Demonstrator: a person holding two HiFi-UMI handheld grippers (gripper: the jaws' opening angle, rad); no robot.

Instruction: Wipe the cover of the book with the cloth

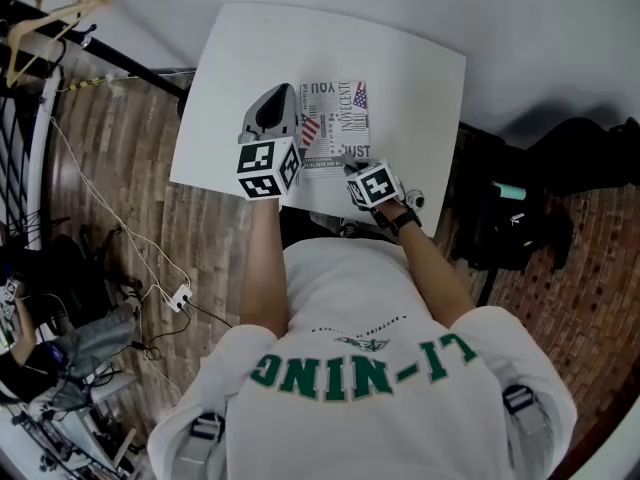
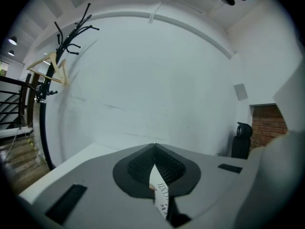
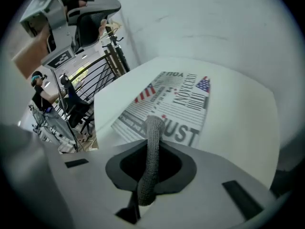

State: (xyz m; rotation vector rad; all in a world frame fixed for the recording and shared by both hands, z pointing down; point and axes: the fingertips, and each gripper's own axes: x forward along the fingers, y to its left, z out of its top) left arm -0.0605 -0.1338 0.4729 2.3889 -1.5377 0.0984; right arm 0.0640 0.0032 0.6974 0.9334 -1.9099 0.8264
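Wiping step judged in hand: left hand-held gripper (image 2: pixel 155 149) shut on the book (image 3: pixel 176 99) edge, right hand-held gripper (image 3: pixel 152 144) clamped on the cloth (image 3: pixel 151 163), its end over the cover just ahead; next move calls for a light forward sweep.

My left hand-held gripper (image 1: pixel 284 96) lies along the book's (image 1: pixel 340 118) left edge, jaws closed on that edge. My right hand-held gripper (image 1: pixel 353 166), at the book's near edge, pinches the cloth (image 3: pixel 151 156). My left forearm (image 1: pixel 262 258) and right forearm (image 1: pixel 437 265) reach forward.
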